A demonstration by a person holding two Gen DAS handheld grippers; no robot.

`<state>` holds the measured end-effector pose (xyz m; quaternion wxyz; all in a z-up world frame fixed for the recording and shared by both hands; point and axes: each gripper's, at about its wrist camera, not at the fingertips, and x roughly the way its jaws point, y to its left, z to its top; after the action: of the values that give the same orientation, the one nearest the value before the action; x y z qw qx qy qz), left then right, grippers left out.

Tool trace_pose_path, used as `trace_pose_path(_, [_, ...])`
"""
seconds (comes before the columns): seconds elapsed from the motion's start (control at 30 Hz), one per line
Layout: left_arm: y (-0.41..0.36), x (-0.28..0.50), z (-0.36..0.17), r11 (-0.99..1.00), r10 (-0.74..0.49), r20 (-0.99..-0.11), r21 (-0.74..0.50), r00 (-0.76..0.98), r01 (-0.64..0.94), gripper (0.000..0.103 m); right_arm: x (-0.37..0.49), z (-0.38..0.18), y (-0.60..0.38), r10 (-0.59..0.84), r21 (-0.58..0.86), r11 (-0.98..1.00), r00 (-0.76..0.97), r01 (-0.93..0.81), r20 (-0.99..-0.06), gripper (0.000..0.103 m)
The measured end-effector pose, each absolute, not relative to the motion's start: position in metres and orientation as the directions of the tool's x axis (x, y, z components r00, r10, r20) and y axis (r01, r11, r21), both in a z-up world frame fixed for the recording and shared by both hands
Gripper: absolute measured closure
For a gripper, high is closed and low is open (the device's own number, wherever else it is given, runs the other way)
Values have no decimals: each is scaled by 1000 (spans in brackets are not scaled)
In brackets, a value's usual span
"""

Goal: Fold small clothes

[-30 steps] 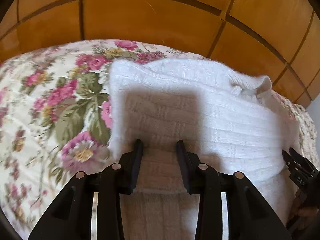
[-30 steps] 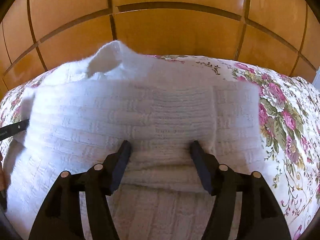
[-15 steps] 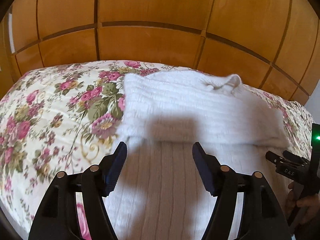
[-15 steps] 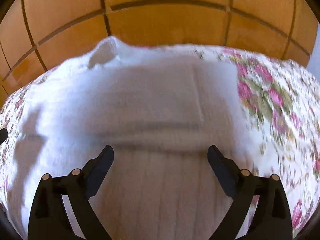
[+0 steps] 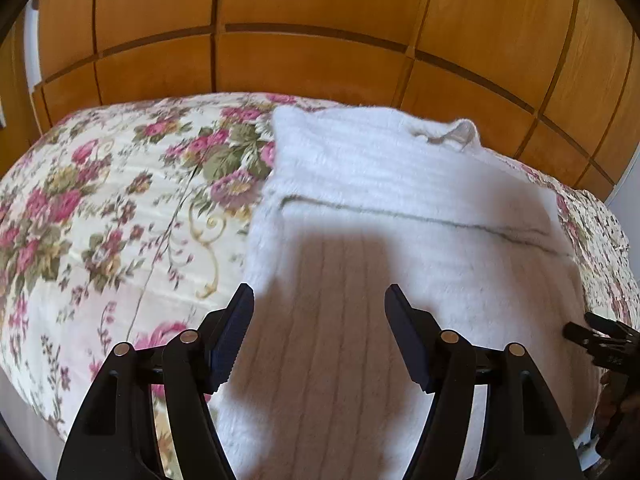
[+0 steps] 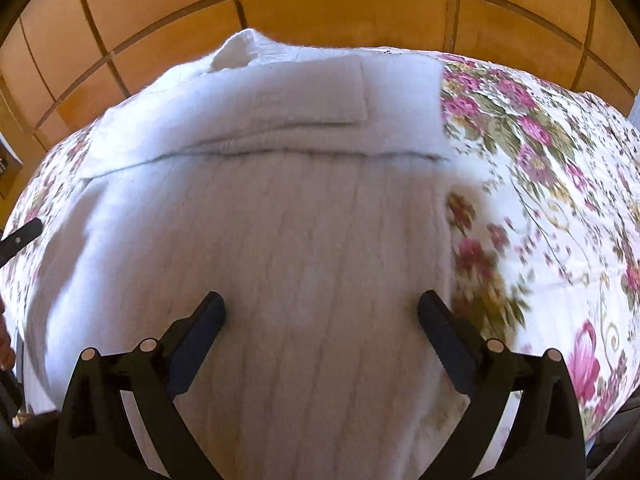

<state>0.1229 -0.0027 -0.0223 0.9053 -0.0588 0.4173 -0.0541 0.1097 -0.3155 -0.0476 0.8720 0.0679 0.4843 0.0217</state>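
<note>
A white knitted sweater (image 5: 400, 208) lies on the floral bedspread (image 5: 100, 208), its far part folded back over the ribbed near part. A small collar flap sticks up at its far edge. My left gripper (image 5: 319, 300) is open and empty, hovering above the near part of the sweater. In the right wrist view the same sweater (image 6: 280, 220) fills the middle, and my right gripper (image 6: 322, 308) is open wide and empty above its near part. The right gripper's tip shows in the left wrist view (image 5: 600, 340) at the sweater's right edge.
A wooden panelled headboard (image 5: 320, 40) stands behind the bed. The bedspread (image 6: 540, 200) stretches to the right of the sweater in the right wrist view. The bed's near edge drops off at the lower left of the left wrist view.
Both grippers let go of the sweater's folded edge, opened wide and pulled back toward me and upward. The folded part now lies flat on the sweater.
</note>
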Motion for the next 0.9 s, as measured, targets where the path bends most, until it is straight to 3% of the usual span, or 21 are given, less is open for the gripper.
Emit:
trace_pose_path(0.2, [22,98,-32,982,-172,-766,-181,620,49,36,73,-58,-344,218,294,953,506,76,-835,4])
trace_pose_path(0.4, [41,60,-48,954,-295,-791,-280,536,111,37,40,-59,-353,385,456,889,485,32,-785,4])
trace_pose_path(0.47, [42,46,-53,942,-333,-797,-306,505,138,44,29,-60,-351,422,483,875,472,10,-774,6])
trace_pose_path(0.53, [43,33,-59,930,-367,-798,-333,478,158,49,18,-61,-349,458,511,860,450,-5,-766,15])
trace_pose_path(0.63, [43,22,-64,917,-399,-799,-359,450,174,57,6,-68,-343,504,548,837,406,-9,-763,37])
trace_pose_path(0.73, [44,19,-65,912,-409,-807,-367,427,181,89,1,-75,-333,517,546,837,361,-27,-776,55])
trace_pose_path(0.77, [47,19,-63,908,-420,-801,-376,428,187,95,2,-76,-330,506,530,848,353,-33,-787,73])
trace_pose_path(0.8, [50,18,-59,894,-447,-783,-405,432,191,95,3,-75,-327,493,513,857,348,-38,-797,90])
trace_pose_path(0.9, [60,19,-43,854,-516,-727,-480,452,203,97,7,-63,-324,498,509,858,372,-76,-783,91])
